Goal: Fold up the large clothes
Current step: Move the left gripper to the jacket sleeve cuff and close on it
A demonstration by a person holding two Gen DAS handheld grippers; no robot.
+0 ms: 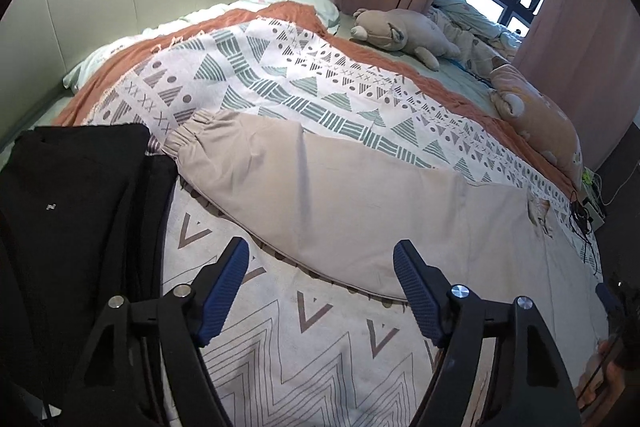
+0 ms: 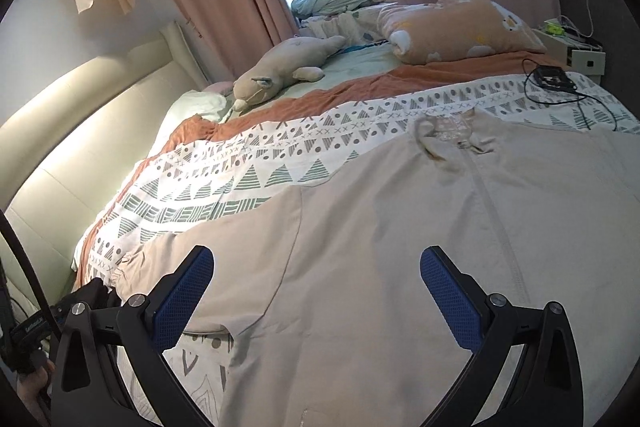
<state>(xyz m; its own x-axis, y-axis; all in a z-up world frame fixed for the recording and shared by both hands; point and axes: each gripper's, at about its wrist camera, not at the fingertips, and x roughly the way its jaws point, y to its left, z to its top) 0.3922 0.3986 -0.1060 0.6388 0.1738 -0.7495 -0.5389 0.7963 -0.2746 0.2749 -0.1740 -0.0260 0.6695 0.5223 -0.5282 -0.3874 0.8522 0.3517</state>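
Beige jacket spread flat on the bed, both claws hovering empty.

The beige jacket (image 2: 380, 247) lies front up across the patterned bedspread (image 1: 304, 83), its zip running toward the collar at 12 o'clock in the right wrist view; its sleeve (image 1: 320, 187) stretches out toward 10 o'clock in the left wrist view, the elastic cuff just beside a black garment (image 1: 76, 195) at 9 o'clock. The left claw (image 1: 320, 291) is spread wide above the sleeve's lower edge, pinching nothing. The right claw (image 2: 316, 303) is likewise spread over the jacket's body. A plush toy (image 2: 280, 73) and an orange pillow (image 2: 460, 27) rest toward 12 o'clock, well apart from the jacket.
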